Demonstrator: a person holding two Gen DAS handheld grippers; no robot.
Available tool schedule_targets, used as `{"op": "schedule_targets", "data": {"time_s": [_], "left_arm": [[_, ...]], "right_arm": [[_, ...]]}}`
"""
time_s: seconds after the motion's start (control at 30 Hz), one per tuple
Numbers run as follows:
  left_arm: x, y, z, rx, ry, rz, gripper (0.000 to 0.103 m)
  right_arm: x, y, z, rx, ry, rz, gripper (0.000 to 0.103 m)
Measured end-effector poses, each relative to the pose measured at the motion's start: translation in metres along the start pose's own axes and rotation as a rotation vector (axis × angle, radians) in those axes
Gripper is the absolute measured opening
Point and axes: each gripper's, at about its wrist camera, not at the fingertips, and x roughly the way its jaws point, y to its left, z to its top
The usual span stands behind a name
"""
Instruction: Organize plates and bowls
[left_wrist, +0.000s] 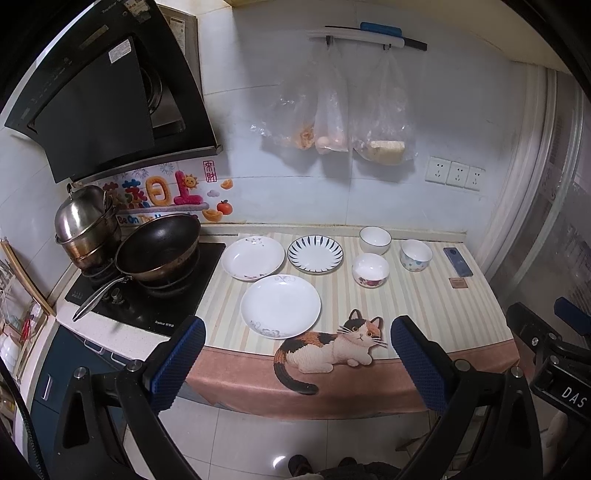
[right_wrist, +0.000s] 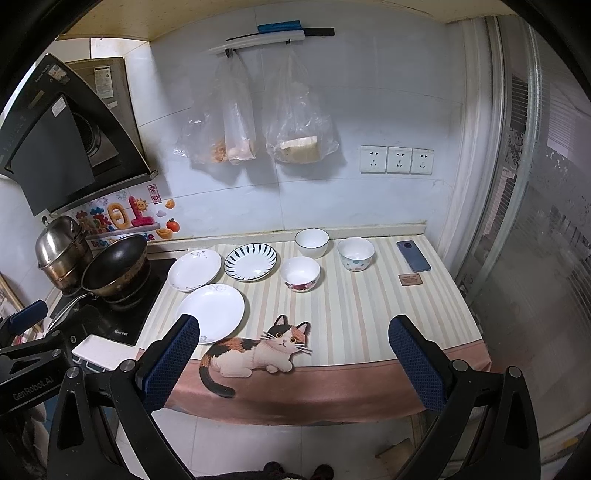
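Observation:
Three plates lie on the striped counter mat (left_wrist: 424, 306): a white plate (left_wrist: 280, 305) (right_wrist: 211, 313) nearest me, a flower-edged plate (left_wrist: 253, 257) (right_wrist: 194, 269) behind it, and a blue-striped plate (left_wrist: 315, 253) (right_wrist: 251, 261). Three bowls stand to their right: a blue-rimmed white bowl (left_wrist: 375, 240) (right_wrist: 312, 242), a floral bowl (left_wrist: 370, 269) (right_wrist: 300, 273), and a dotted bowl (left_wrist: 416, 255) (right_wrist: 355, 253). My left gripper (left_wrist: 297, 362) hangs open in front of the counter edge, holding nothing. My right gripper (right_wrist: 293, 363) is open too, equally short of the counter.
A black wok (left_wrist: 157, 247) and a stacked steel pot (left_wrist: 83, 225) sit on the stove (left_wrist: 155, 306) at left. A phone (left_wrist: 458, 261) and a small brown card (left_wrist: 457, 283) lie at the mat's right end. Plastic bags (left_wrist: 332, 122) hang on the wall; a glass door (right_wrist: 535, 258) stands at right.

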Motion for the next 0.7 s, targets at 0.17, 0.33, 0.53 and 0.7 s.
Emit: {"op": "schedule_targets", "data": {"time_s": [0.17,0.33,0.53,0.7], "left_arm": [[-0.0005,0.0008,0.0002,0.0,0.0,0.0,0.103],[-0.0007,0.0006,-0.0003,-0.001,-0.002,0.0,0.103],[-0.0007,0.0017,-0.0001,-0.004,-0.001,-0.005,0.103],[-0.0006,0.0055,0.0016,-0.005,-0.004,-0.008,0.103]], "right_arm": [[0.0,0.0001,-0.0004,0.001,-0.001,0.001,0.103],[-0.0008,0.003,-0.0022,-0.001,0.002,0.002,0.103],[-0.0009,0.0042,-0.0043,-0.001,0.001,0.003,0.103],[-0.0017,0.0061,-0.0049,0.0,-0.002,0.005,0.103]]}}
